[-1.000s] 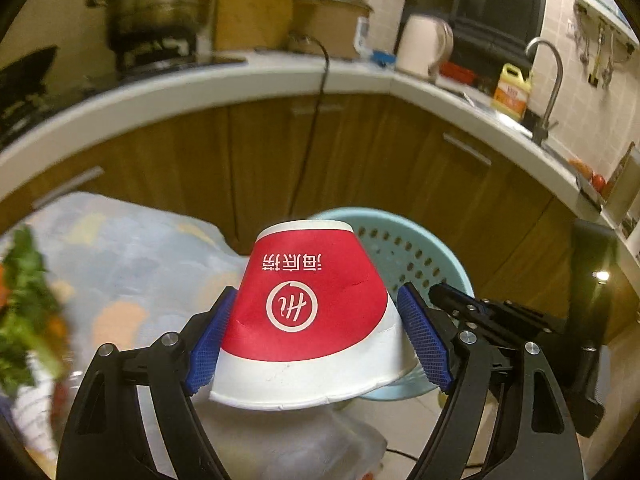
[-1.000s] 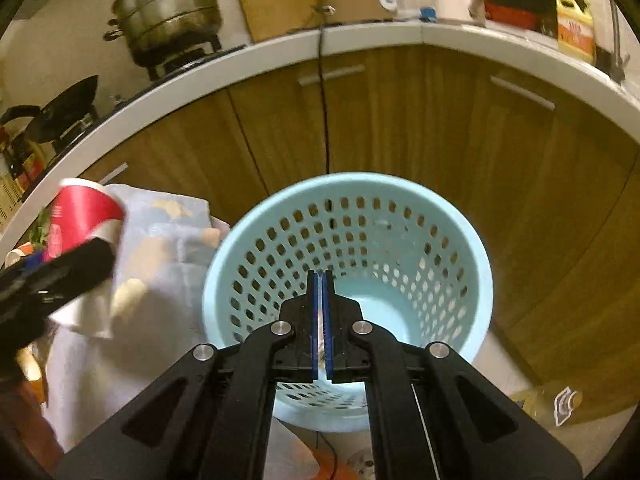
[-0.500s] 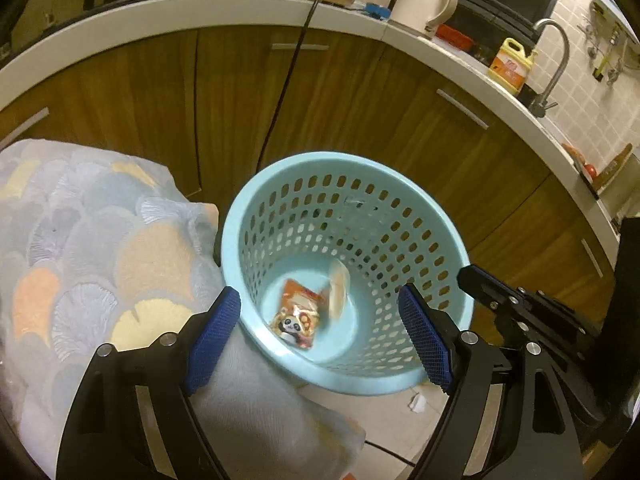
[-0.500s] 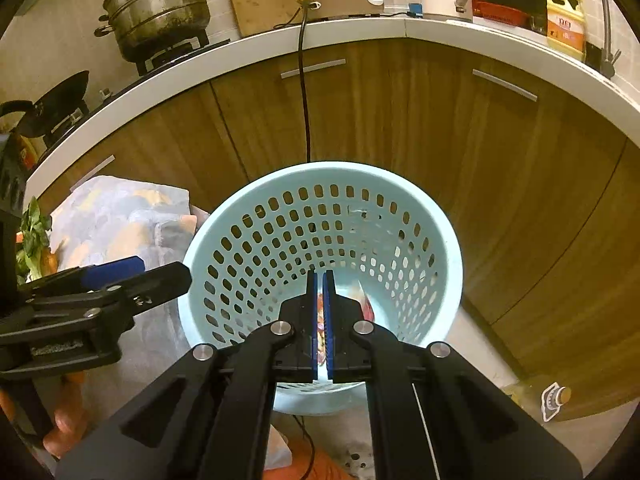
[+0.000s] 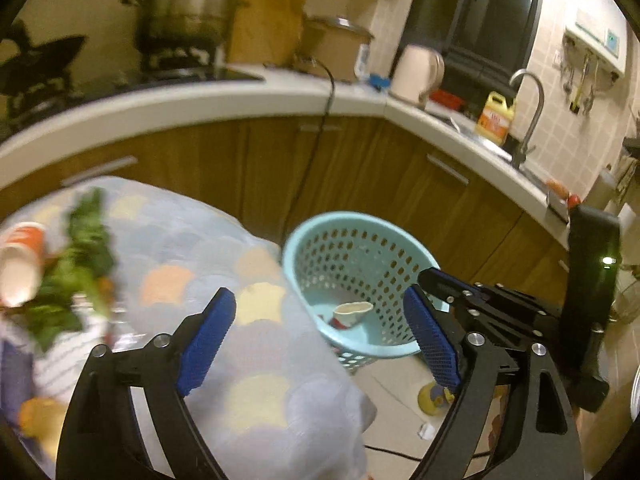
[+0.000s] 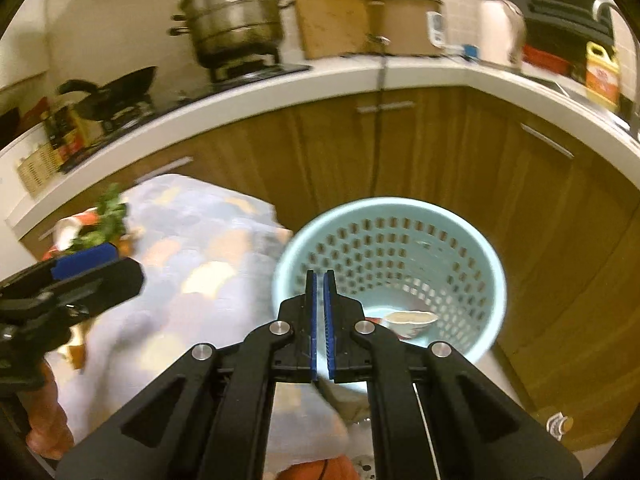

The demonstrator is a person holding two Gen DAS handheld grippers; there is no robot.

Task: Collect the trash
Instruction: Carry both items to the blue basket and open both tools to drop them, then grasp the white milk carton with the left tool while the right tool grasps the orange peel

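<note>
A light blue perforated basket (image 5: 352,240) stands on the floor beside the cloth-covered table (image 5: 256,360); it also shows in the right wrist view (image 6: 472,248). A red and white paper cup (image 5: 352,312) lies on its side in the basket bottom, also seen in the right wrist view (image 6: 408,320). My left gripper (image 5: 320,336) is open and empty above the table's corner, left of the basket. My right gripper (image 6: 320,320) is shut and empty, in front of the basket. Another red and white cup (image 5: 20,264) lies by green leaves (image 5: 76,276) on the table.
A curved white counter (image 5: 240,96) with wooden cabinets runs behind, carrying a steel pot (image 5: 184,4), a kettle (image 5: 416,68) and a yellow bottle (image 5: 494,118). A black cord (image 5: 316,152) hangs down the cabinet. Small litter lies on the floor (image 5: 432,396).
My left gripper let go of the red cup, which now lies in the basket. The left gripper has pulled back left and up over the table. My right gripper stays shut.
</note>
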